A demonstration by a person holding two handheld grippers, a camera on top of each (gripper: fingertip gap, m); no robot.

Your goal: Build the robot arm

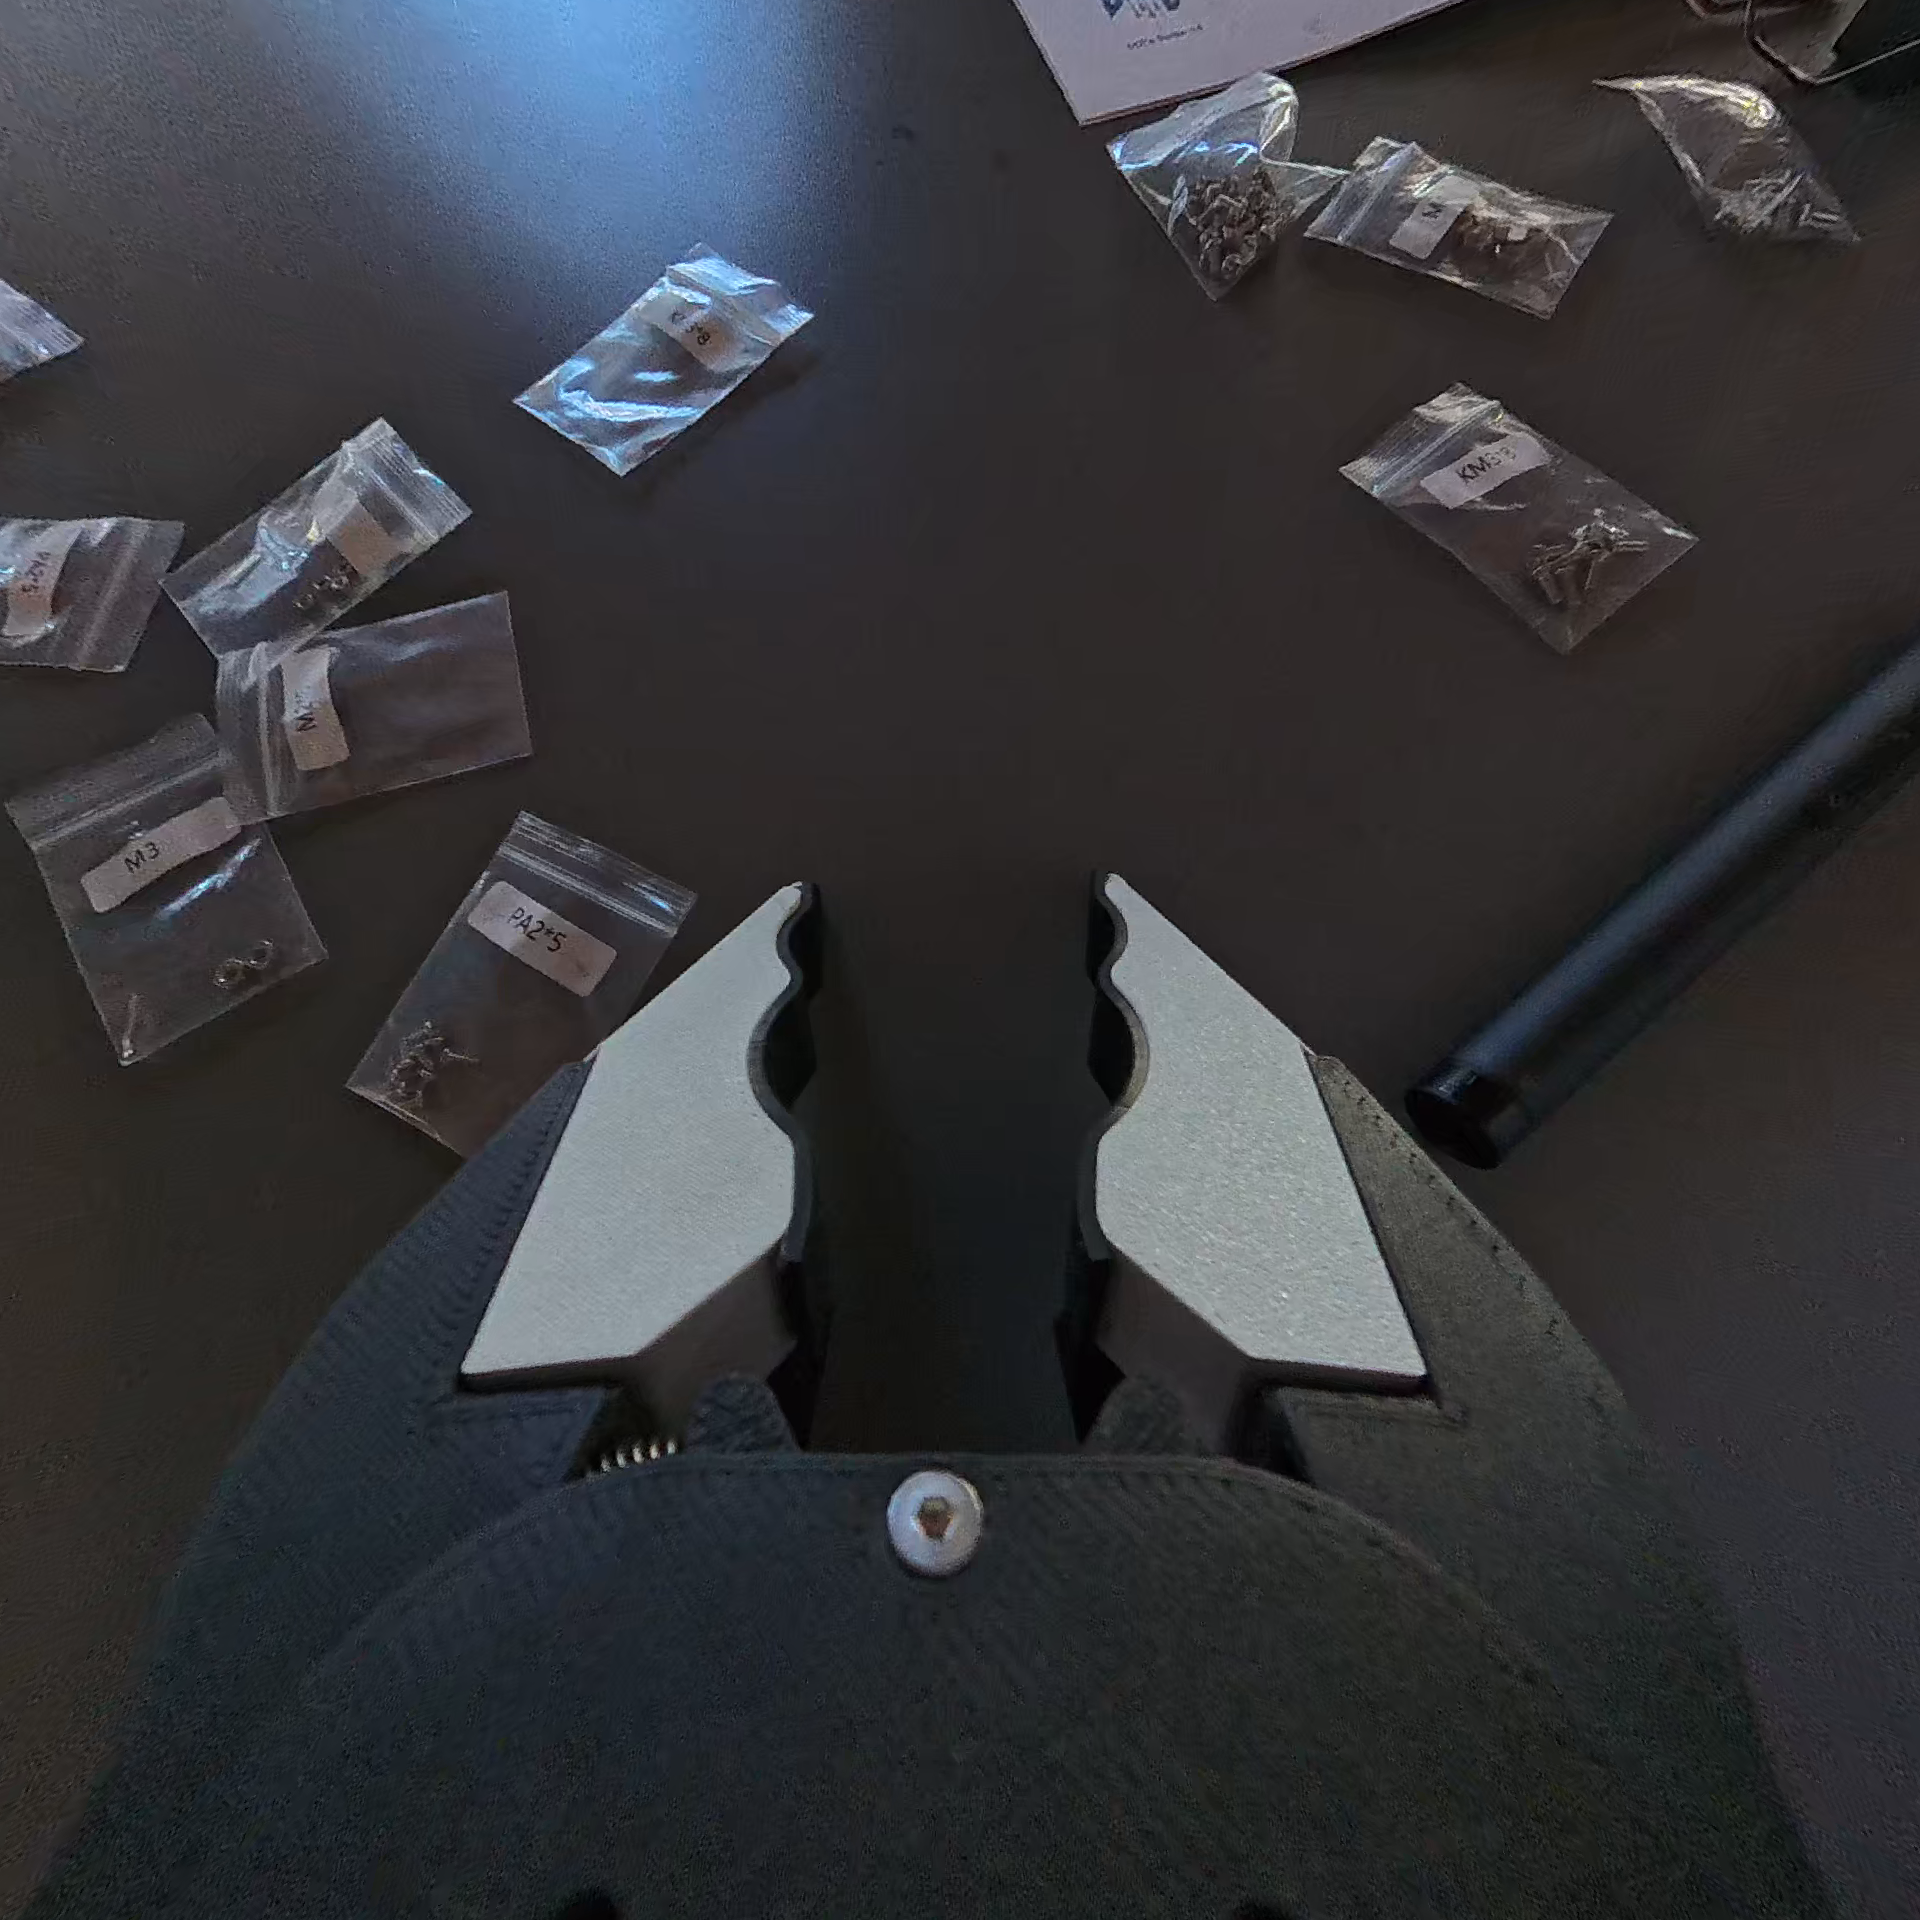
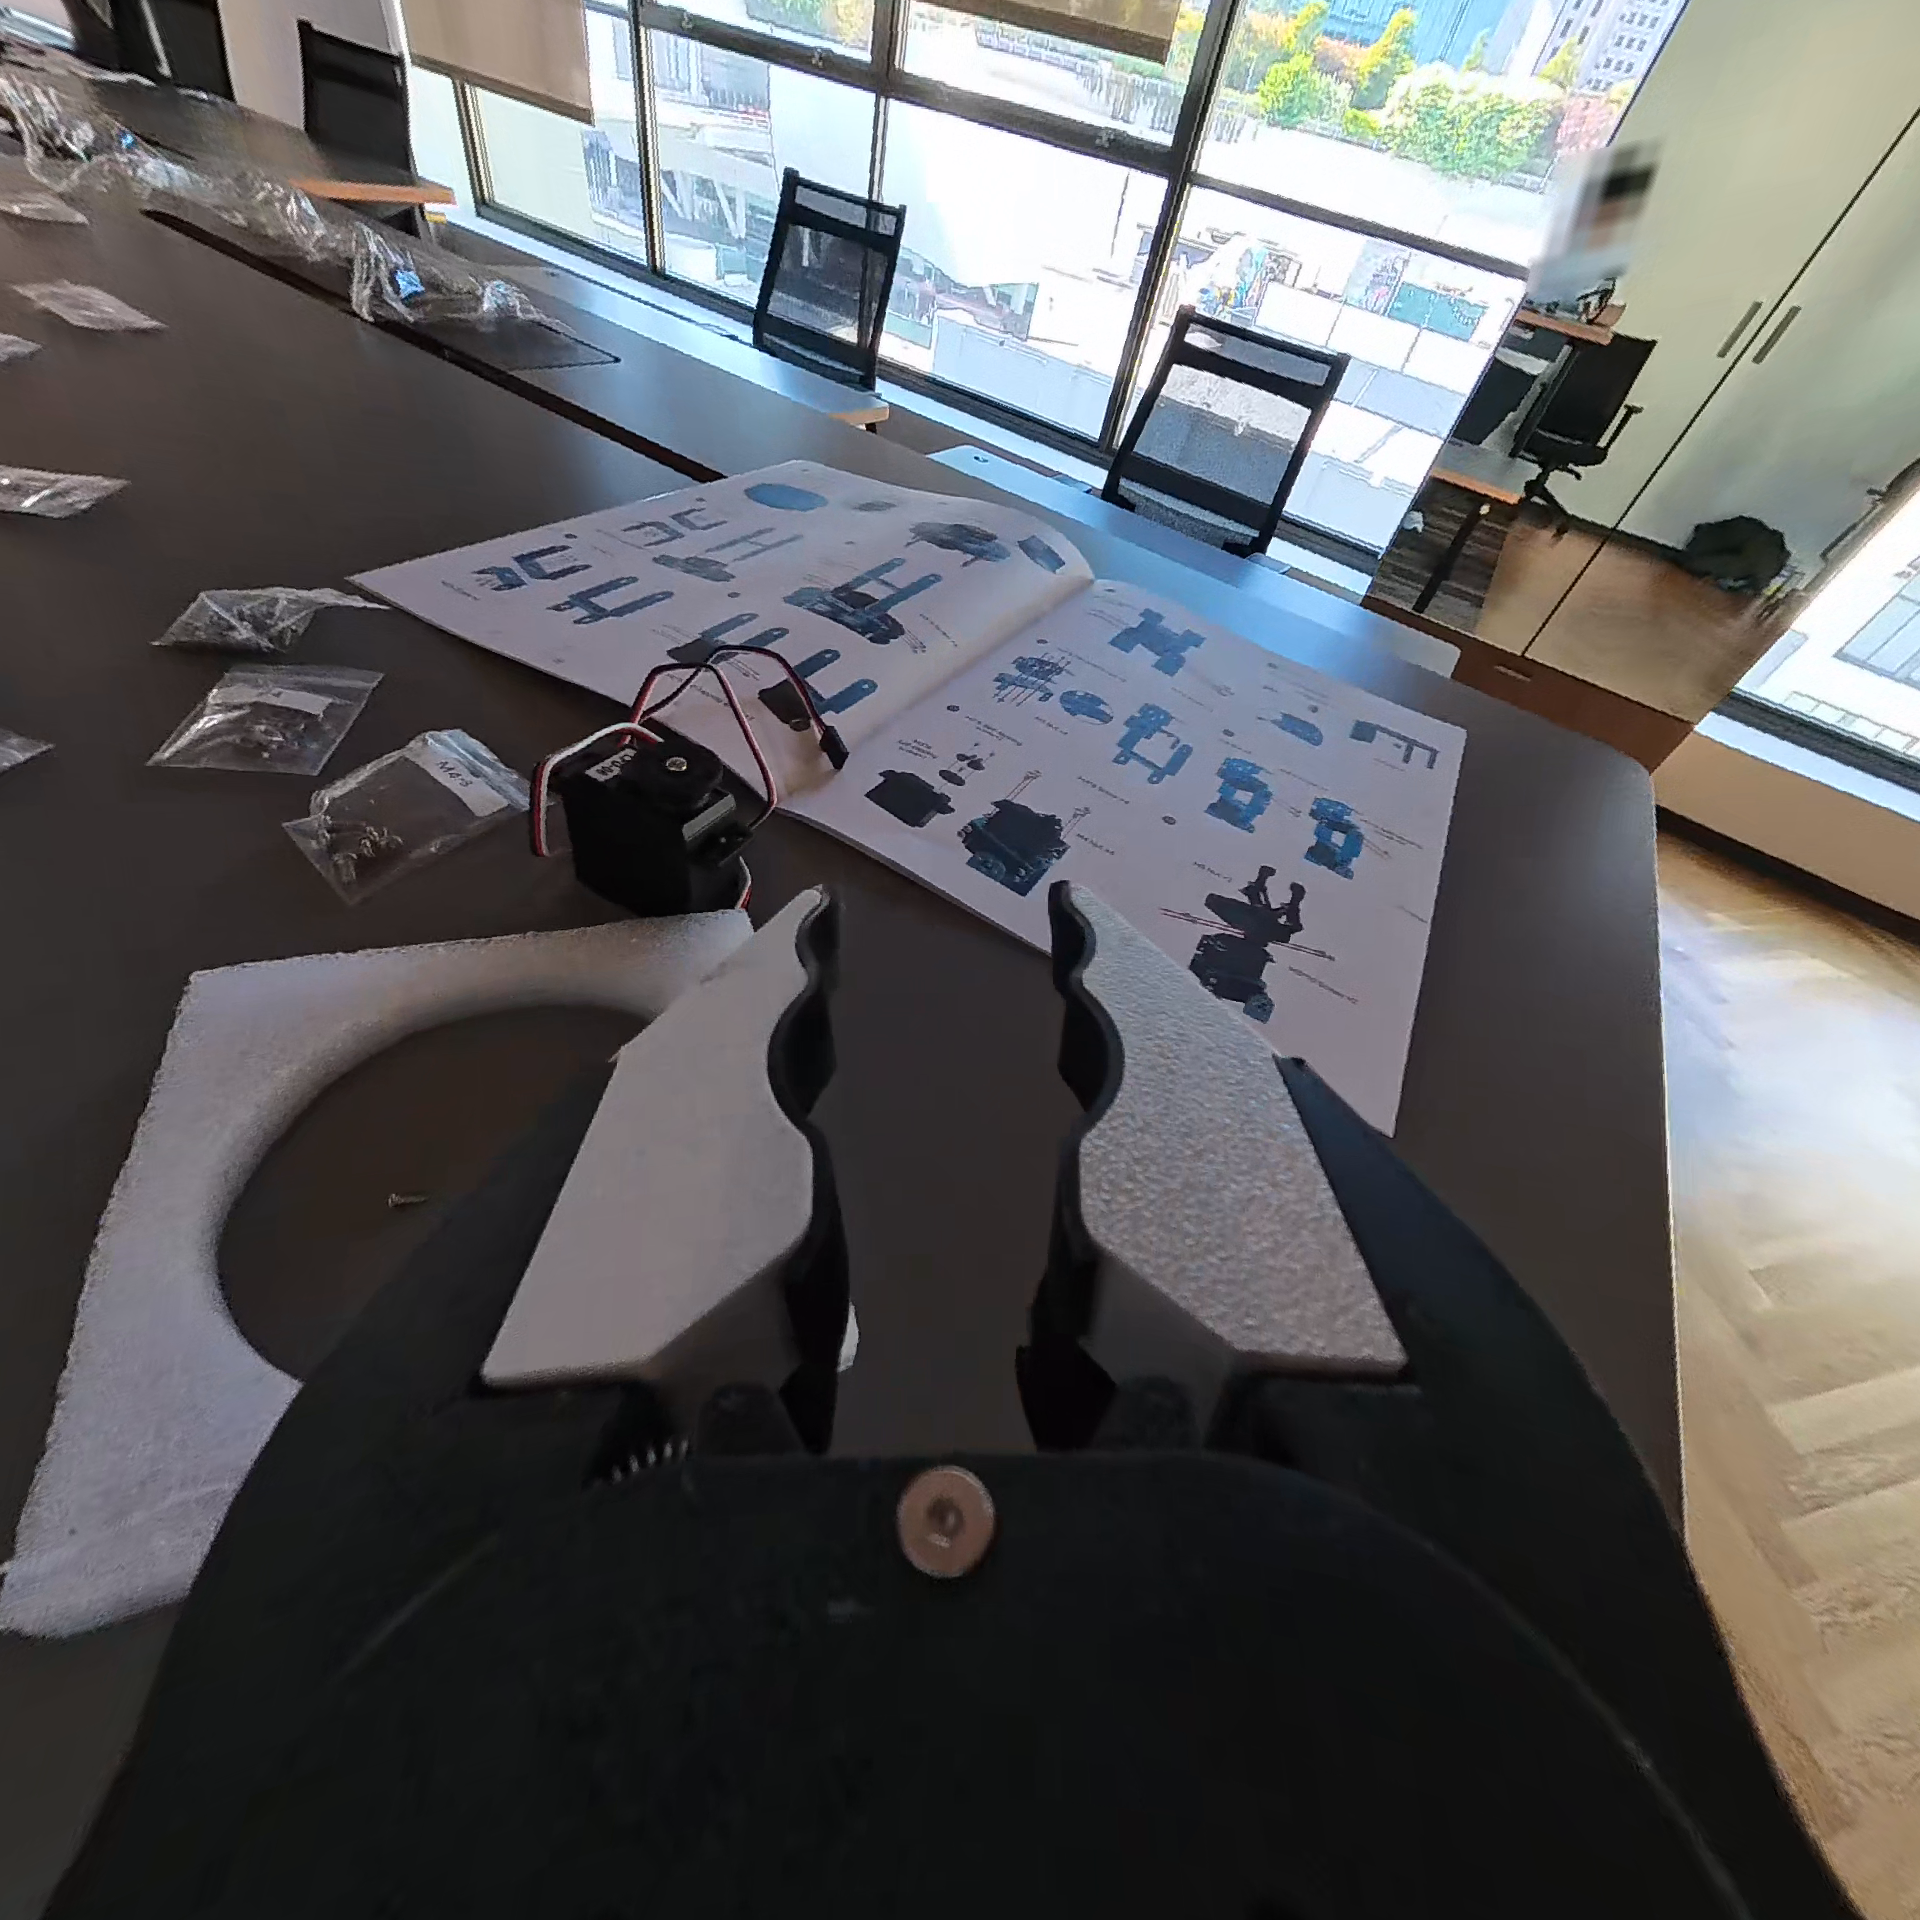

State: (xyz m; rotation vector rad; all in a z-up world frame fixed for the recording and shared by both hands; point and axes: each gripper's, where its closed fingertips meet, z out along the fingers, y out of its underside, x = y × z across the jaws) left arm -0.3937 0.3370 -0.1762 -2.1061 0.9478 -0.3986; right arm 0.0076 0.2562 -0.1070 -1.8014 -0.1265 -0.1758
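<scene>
My left gripper (image 1: 951, 904) gapes empty beside a limp, slippery screw bag (image 1: 525, 977), my right gripper (image 2: 940, 909) spread empty near the rigid black servo (image 2: 649, 826).

Both the left gripper (image 1: 954, 914) and the right gripper (image 2: 940, 920) had black printed bodies, grey wavy-edged fingers (image 1: 665, 1143) and a silver screw (image 1: 934, 1523).
</scene>
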